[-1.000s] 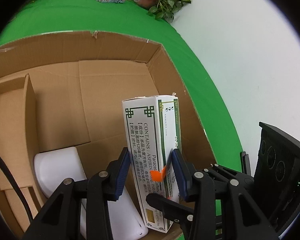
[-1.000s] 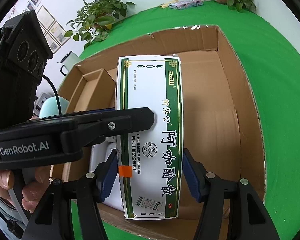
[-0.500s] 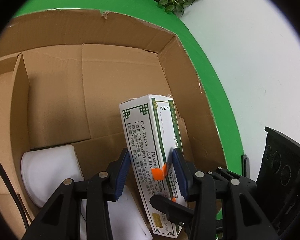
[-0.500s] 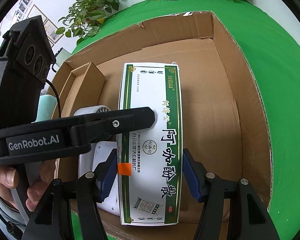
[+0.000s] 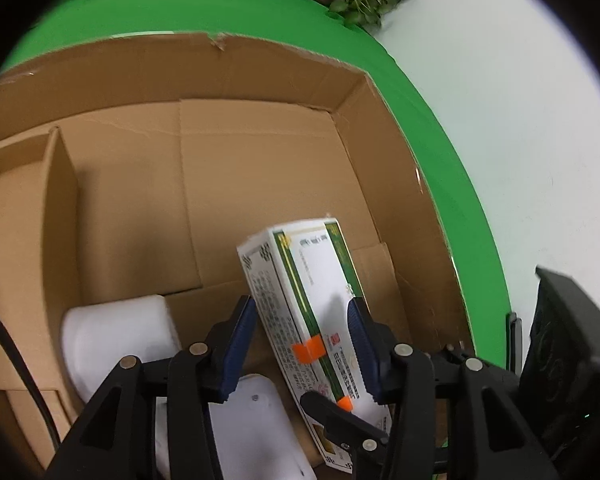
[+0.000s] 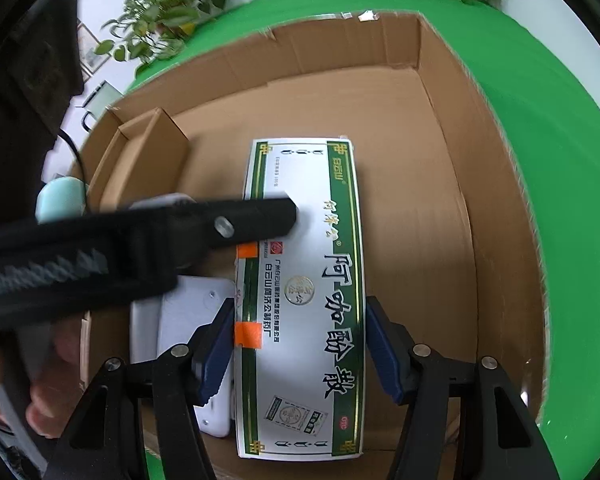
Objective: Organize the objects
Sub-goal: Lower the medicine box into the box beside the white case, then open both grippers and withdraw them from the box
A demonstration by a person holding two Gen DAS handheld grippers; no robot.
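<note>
Inside the cardboard box (image 6: pixel 452 184) a white plastic thing (image 6: pixel 188 320) sat at the left, partly blocked by the left gripper (image 5: pixel 304 344) reaching across. Its jaws were opening, with the medicine carton (image 6: pixel 304 300) between them and a gap showing on the left side. The carton was white with green borders and orange tape, lying tilted in the box's middle. The right gripper (image 6: pixel 300 352) was clamped on its sides. Green tablecloth (image 6: pixel 560 128) underneath, potted plants (image 6: pixel 168 12) behind.
</note>
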